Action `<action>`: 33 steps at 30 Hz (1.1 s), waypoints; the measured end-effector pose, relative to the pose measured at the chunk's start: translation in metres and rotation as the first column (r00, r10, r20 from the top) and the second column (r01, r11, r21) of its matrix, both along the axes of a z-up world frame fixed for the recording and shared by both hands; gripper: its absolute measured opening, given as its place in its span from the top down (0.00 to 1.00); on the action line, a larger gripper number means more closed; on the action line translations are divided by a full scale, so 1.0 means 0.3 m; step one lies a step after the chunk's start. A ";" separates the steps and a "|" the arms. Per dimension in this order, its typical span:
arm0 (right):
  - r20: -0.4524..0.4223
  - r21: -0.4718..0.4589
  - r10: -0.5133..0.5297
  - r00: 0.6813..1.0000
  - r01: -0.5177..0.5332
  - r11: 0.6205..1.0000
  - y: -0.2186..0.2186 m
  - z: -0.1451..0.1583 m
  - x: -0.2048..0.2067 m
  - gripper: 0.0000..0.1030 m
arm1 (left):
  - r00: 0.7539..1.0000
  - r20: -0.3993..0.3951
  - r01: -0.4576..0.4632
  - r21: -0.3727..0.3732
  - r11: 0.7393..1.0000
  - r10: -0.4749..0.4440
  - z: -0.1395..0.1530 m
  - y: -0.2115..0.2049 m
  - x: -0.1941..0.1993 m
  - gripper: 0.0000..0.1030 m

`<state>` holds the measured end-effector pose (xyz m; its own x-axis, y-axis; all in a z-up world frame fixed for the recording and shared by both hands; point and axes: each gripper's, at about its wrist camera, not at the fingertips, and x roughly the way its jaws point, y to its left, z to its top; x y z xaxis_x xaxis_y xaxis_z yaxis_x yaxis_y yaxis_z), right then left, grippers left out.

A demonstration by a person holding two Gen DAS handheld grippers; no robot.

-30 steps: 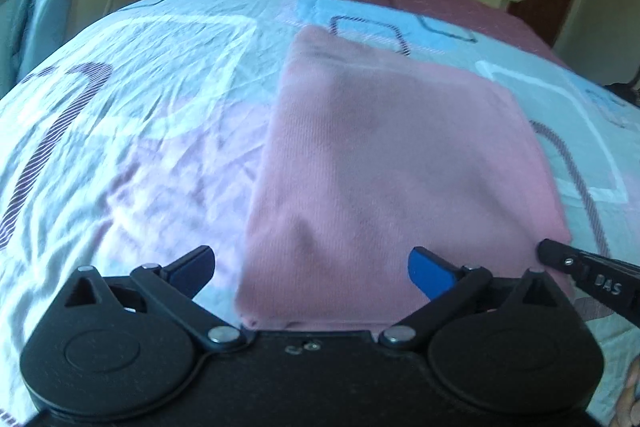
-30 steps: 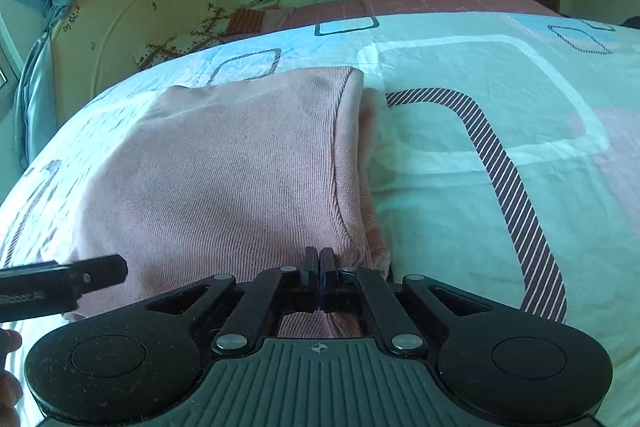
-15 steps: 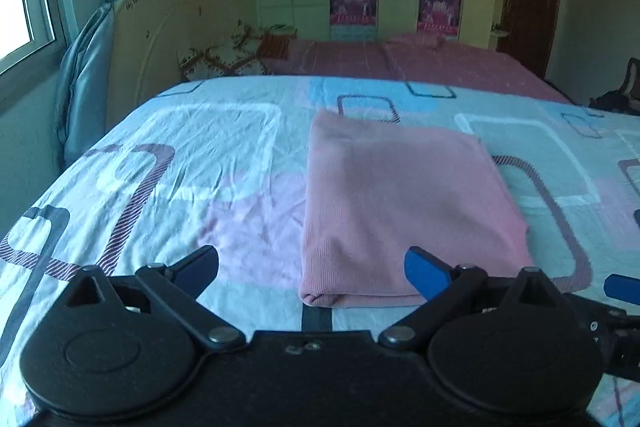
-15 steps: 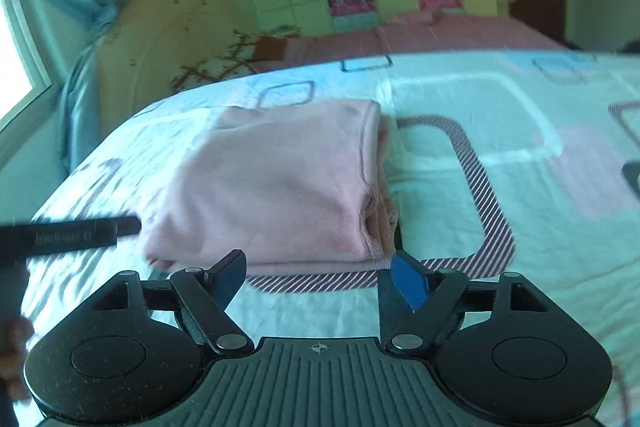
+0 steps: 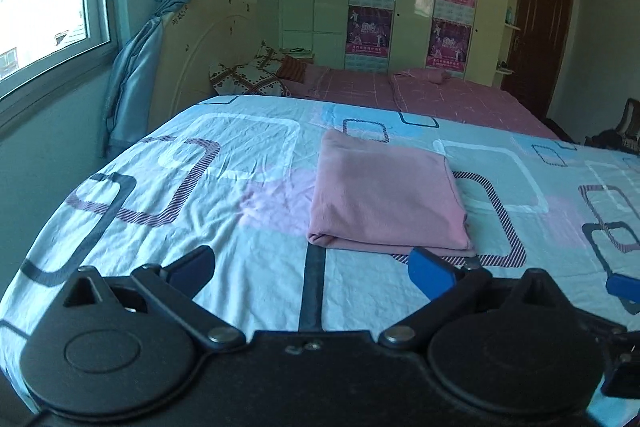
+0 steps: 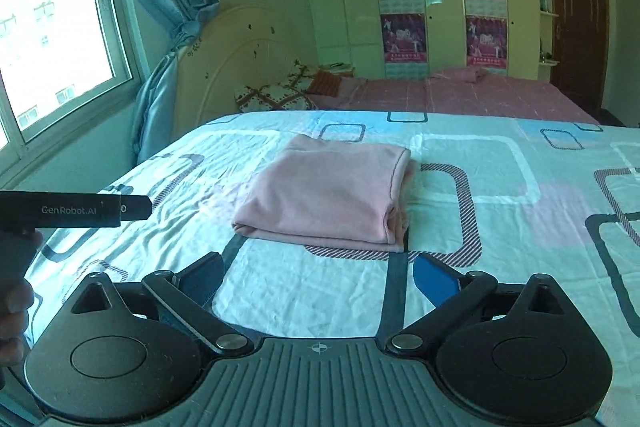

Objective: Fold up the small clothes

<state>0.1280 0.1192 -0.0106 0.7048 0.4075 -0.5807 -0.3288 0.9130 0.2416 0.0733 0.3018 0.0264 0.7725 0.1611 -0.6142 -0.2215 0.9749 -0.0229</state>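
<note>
The pink garment (image 5: 386,195) lies folded into a flat rectangle on the patterned bedsheet (image 5: 224,195), roughly in the middle of the bed, and serves as the landmark for everything else. Its layered edges show along the side nearest the cameras and at its right-hand side, where a dark-stitched hem runs along the top layer in the right wrist view (image 6: 332,193). The left gripper (image 5: 310,265) hangs on the near side of the garment, clear of it, with its 2 blue-padded fingers spread wide and only bedsheet between them. The right gripper (image 6: 318,277) also sits on the near side of the garment, apart from it; its jaws are opening, already wide, and nothing is between them but bedsheet. In the right wrist view the left gripper's black body (image 6: 76,209) reaches in from the left edge, near the garment's left side, with part of a hand (image 6: 14,311) below it. Beyond the garment, past the far edge of the patterned bedsheet, lies a pink checked bedspread (image 6: 452,93) with patterned pillows (image 6: 276,93) against a cream headboard (image 6: 240,55). Behind those stand pale wardrobe doors carrying 4 posters (image 6: 402,35). Left of the garment are a window (image 6: 52,39) and a tied blue curtain (image 6: 172,27).
</note>
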 end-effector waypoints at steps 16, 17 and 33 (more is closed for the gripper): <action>0.079 0.034 -0.041 0.996 0.038 0.999 -0.204 0.074 -0.382 0.03 | 0.995 0.039 -0.090 0.076 0.993 0.087 0.070 -0.208 -0.354 0.01; 0.091 0.032 -0.044 0.995 0.041 0.999 -0.206 0.087 -0.395 0.03 | 0.996 0.042 -0.084 0.081 0.993 0.080 0.074 -0.217 -0.367 0.01; 0.191 0.065 -0.115 0.975 0.104 0.992 -0.247 0.222 -0.508 0.02 | 0.998 0.052 -0.038 0.103 0.994 0.033 0.108 -0.285 -0.460 0.01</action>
